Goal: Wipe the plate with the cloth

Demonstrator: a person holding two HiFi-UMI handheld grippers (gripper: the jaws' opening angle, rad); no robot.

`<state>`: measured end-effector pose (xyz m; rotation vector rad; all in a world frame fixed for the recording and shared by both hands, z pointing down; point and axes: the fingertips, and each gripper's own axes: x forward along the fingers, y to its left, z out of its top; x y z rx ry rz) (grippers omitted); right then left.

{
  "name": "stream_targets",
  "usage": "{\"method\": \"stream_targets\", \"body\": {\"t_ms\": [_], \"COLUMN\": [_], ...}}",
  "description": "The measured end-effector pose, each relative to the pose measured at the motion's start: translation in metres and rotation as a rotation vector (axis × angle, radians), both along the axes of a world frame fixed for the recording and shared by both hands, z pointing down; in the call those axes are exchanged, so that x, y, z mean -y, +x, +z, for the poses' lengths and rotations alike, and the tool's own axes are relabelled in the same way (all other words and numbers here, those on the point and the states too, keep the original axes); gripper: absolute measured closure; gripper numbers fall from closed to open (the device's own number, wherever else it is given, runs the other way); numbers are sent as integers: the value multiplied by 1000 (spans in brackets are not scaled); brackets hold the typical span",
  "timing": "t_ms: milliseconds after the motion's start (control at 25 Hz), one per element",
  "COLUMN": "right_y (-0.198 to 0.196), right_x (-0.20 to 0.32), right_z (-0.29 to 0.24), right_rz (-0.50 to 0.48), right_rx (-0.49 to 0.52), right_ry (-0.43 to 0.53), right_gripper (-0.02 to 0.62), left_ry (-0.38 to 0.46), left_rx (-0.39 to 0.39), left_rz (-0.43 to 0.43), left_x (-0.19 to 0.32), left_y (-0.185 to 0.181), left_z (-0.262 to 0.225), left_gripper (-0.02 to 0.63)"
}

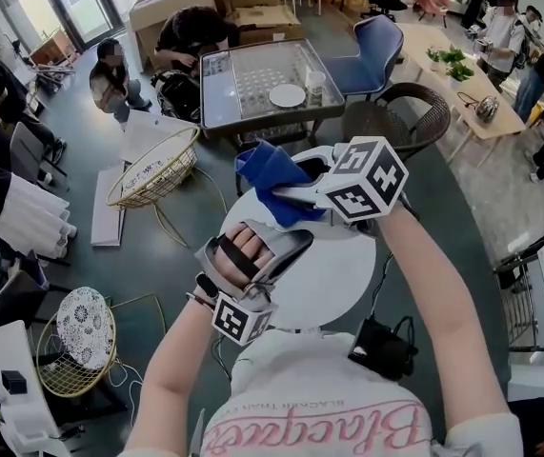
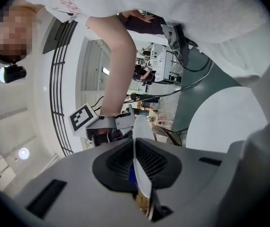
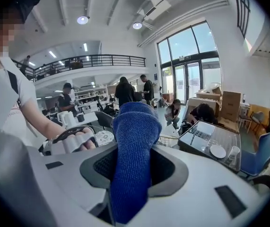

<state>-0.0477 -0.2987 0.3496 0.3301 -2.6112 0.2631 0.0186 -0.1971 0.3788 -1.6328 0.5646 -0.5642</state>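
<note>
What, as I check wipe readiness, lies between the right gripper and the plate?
The blue cloth, clamped in the right gripper's jaws, as the head and right gripper views show.

White short-sleeved T-shirt [image 1: 348, 369], pink lettering [image 1: 314, 434]; dark band [image 1: 203, 287] on left wrist, maybe.

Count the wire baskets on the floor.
2. One basket tilts left of the glass table; the other basket, with a patterned disc, stands at lower left. Others may be hidden.
</note>
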Motion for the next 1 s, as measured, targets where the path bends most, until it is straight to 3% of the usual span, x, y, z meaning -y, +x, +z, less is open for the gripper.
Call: {"method": "stream_targets", "body": {"t_ms": [400,600,840,1000], "right_y": [43,71,109,127], "right_x": [-5,-6,-1,-5], "right_z": [-6,-4,-14,-27], "right_rz": [68,149,265,352], "right_rx": [59,96,177,241], "right_ry": [-23,-24,-5,66], "right_gripper": [434,434,434,434], "left_ry": [-48,-89,-208,-355], "left_rx": [-58,-90,-207,-343], "left_rz": [-36,-43,-100,-149], "left_x": [6,8,22,31], "left_y": [-12,-12,-19,-30], "left_z": [1,5,4,5], "left_gripper": [583,583,584,584]}}
